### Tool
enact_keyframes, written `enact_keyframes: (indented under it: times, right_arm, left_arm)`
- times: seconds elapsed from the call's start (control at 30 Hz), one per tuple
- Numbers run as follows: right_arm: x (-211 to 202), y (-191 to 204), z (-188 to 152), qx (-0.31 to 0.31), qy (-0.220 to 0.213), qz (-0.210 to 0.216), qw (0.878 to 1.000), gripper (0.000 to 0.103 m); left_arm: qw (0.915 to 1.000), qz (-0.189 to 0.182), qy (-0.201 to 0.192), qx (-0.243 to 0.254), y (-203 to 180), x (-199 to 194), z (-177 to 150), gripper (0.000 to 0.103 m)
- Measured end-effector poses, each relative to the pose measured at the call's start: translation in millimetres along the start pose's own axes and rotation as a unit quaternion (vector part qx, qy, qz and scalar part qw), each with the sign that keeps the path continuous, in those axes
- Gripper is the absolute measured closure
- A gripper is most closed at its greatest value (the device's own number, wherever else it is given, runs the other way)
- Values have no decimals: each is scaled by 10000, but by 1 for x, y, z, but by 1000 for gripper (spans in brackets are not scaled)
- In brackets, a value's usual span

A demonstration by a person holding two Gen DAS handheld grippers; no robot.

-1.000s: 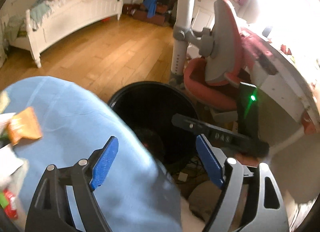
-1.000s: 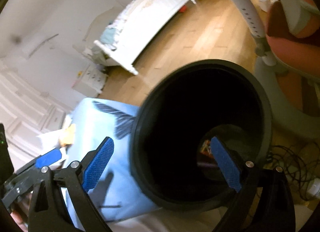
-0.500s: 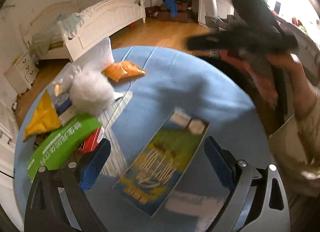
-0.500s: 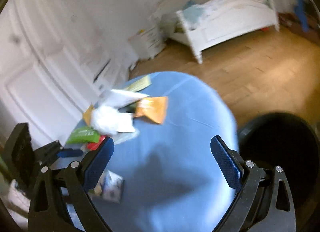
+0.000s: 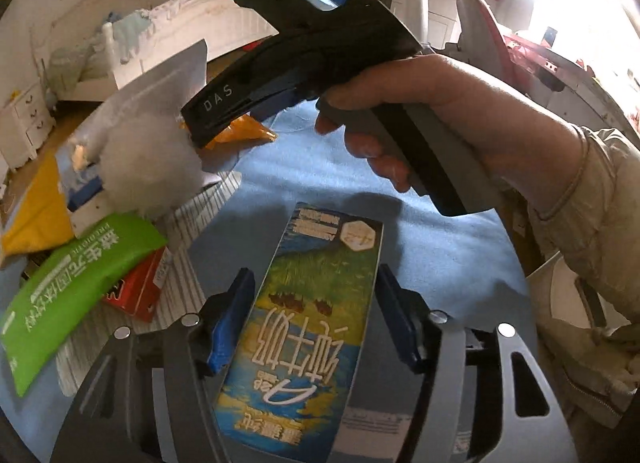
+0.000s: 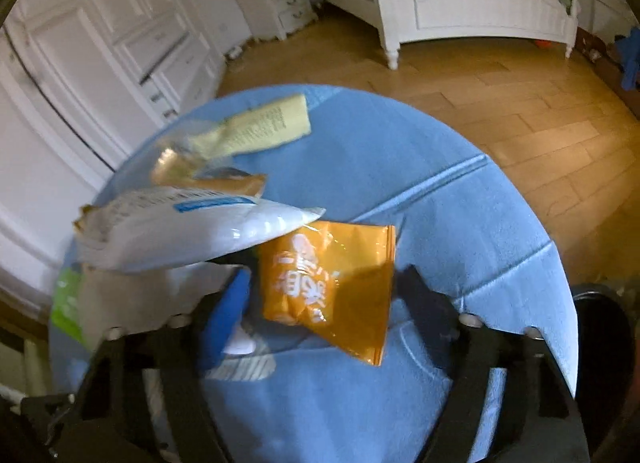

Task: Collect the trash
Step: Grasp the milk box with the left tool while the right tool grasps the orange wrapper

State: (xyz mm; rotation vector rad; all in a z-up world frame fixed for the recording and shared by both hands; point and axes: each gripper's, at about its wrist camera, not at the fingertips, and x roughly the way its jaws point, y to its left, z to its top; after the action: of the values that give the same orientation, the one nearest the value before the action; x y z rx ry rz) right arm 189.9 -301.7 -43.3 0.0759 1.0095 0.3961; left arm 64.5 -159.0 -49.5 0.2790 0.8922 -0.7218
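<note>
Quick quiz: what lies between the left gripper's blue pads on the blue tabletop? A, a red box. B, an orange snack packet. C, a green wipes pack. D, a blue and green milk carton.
D: the milk carton lies flat between the closing left gripper pads.

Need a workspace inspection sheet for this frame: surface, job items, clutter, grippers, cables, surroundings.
Surface: round table under a blue cloth.
Job's things: flattened milk carton; orange snack packet; white bag; green pack; red box; pale yellow wrapper; black bin at the table's edge.
Clutter: nothing seen beyond the trash.
Grippers: left gripper closing, carton between its fingers, contact unclear; right gripper closing around the orange packet, blurred.
Cables: nothing seen.
Surroundings: white bed, wardrobe doors, wood floor, pink chair.
</note>
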Motion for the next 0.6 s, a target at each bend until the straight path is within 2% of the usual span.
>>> enact_keyframes:
  times: [0.03, 0.1, 0.17, 0.23, 0.27, 0.43, 0.6]
  right_arm:
    - [-2, 0, -2, -22, -11, 4, 10000, 40]
    - [-8, -6, -8, 69, -38, 110, 9999, 52]
    - [-16, -12, -15, 192, -117, 189, 9996, 59]
    - [-28, -21, -28, 367, -244, 368, 9984, 63]
    - [-33, -25, -33, 452, -295, 453, 9975, 69]
    - [-85, -46, -73, 927, -894, 1066, 9859, 70]
    - [-141, -59, -112, 1182, -1723, 1348, 9686, 70]
  left_arm:
    - [10000, -11, -22, 0, 1, 1, 0, 43]
    - [10000, -13, -70, -47, -4, -4, -11, 45]
    - [9998, -45, -97, -189, -2, -5, -14, 51]
    - [9992, -66, -136, -364, 3, -7, -16, 52]
    - [9988, -42, -155, -454, 5, -8, -16, 53]
    - [9966, 23, -392, -730, 7, -24, -15, 53]
    - [9929, 60, -806, -874, -1, -43, 4, 53]
